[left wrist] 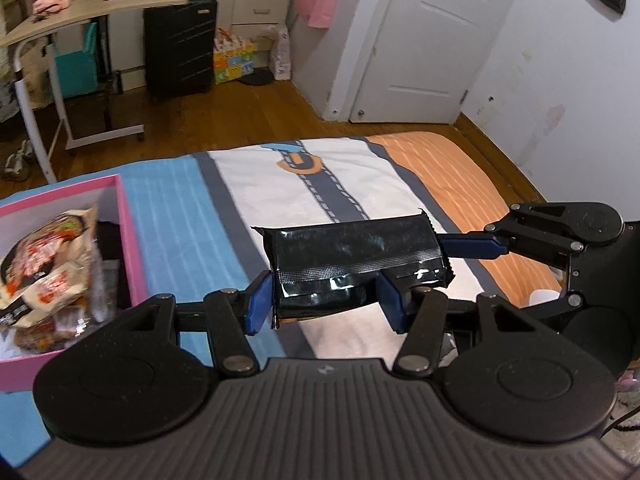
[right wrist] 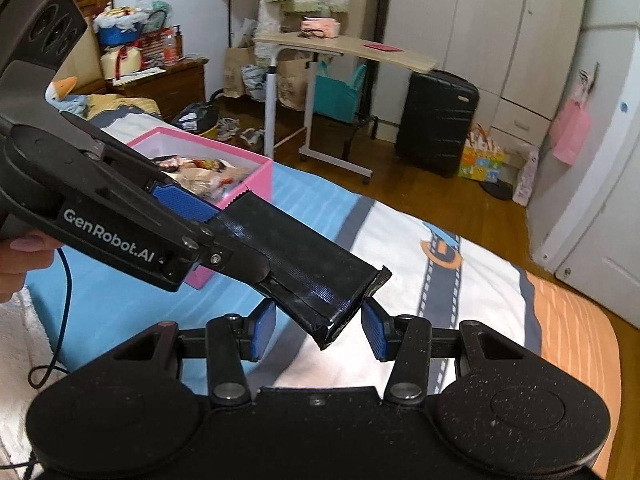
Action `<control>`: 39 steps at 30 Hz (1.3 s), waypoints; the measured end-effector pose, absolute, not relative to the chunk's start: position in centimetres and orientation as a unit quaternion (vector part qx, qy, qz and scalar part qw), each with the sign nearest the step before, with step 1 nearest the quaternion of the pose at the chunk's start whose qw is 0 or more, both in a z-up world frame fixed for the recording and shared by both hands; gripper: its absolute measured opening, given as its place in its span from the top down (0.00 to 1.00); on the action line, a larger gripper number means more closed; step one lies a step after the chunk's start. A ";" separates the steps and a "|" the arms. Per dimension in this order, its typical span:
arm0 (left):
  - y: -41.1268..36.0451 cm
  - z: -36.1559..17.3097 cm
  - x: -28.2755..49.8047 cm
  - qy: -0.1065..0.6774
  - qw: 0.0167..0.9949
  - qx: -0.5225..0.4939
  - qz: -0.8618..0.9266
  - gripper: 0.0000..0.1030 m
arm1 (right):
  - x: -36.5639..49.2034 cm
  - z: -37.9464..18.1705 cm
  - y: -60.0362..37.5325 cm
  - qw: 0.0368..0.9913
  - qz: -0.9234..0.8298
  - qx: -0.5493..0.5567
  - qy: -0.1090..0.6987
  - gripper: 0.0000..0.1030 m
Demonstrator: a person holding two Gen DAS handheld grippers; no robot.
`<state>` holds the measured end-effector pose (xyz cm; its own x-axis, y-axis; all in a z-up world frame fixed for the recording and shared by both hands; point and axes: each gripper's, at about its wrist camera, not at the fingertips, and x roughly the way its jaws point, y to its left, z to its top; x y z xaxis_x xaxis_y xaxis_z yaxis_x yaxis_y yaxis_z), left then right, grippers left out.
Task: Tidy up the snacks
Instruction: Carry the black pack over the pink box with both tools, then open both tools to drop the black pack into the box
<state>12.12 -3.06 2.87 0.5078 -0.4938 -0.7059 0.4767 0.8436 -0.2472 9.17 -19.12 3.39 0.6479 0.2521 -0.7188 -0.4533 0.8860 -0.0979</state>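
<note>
A long black snack packet [left wrist: 352, 260] hangs in the air above the bed. My left gripper [left wrist: 326, 304] is shut on its near end. In the right wrist view the packet [right wrist: 304, 264] runs from the left gripper's blue pads [right wrist: 184, 200] down to my right gripper [right wrist: 318, 336]. The right gripper is open, its blue pads on either side of the packet's free end without pressing it. In the left wrist view the right gripper's finger [left wrist: 472, 248] reaches to the packet's right end. A pink box [left wrist: 128, 248] with several snack packets [left wrist: 44, 264] sits on the bed at the left.
The bed has a blue, white and orange cover [left wrist: 328, 184]. Beyond it are wooden floor, a rolling side table [left wrist: 92, 4], a black suitcase [left wrist: 180, 40], a white door [left wrist: 432, 40] and a wardrobe [right wrist: 500, 32]. A hand [right wrist: 24, 256] holds the left gripper.
</note>
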 end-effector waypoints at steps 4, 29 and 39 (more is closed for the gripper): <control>-0.2 2.6 12.1 0.409 0.874 -0.020 -0.263 0.48 | 9.8 3.2 -16.5 0.892 0.213 -0.146 0.370 0.49; 15.1 -0.9 16.7 0.399 0.903 -0.075 -0.141 0.47 | 17.6 0.6 -3.3 0.854 0.318 -0.147 0.384 0.49; 16.3 -2.8 18.0 0.405 0.908 -0.046 -0.101 0.44 | 19.9 -2.4 -2.2 0.841 0.343 -0.103 0.405 0.47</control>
